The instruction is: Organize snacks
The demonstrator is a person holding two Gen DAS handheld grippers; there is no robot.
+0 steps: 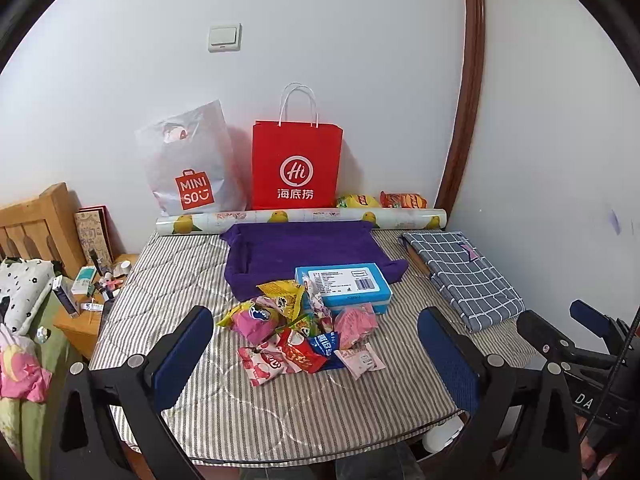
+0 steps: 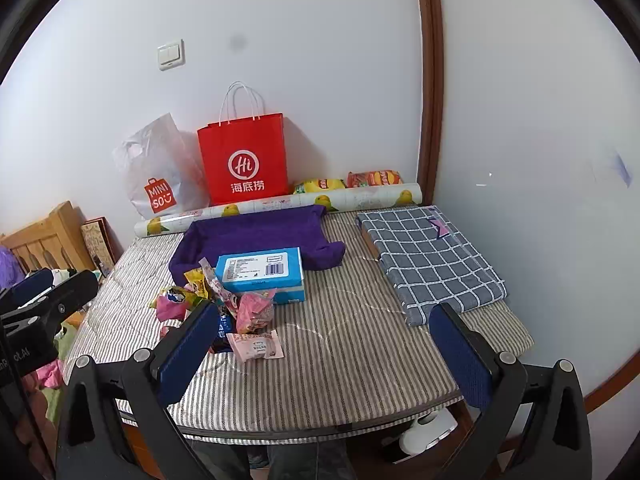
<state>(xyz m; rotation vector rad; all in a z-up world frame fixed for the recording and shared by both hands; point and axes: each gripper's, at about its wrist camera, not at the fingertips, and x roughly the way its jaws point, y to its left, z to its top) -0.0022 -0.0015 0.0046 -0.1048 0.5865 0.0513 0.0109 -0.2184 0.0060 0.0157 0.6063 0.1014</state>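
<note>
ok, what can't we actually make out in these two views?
- Red paper bag and white plastic bag: contents hidden by their own walls, both views.
- Snack pile: lower packets covered by upper ones; the right gripper's finger blocks part in the right wrist view.
- Blue box: label print too small.
- Purple cloth tray: inside partly hidden behind the box.

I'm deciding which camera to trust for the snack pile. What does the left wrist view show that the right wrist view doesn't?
Only the left wrist view shows the whole snack pile, including the red packet, plus the cluttered bedside table. Only the right wrist view shows the full width of the checked cloth, with its own finger hiding part of the pile. Both show the blue box, purple cloth and red paper bag.
</note>
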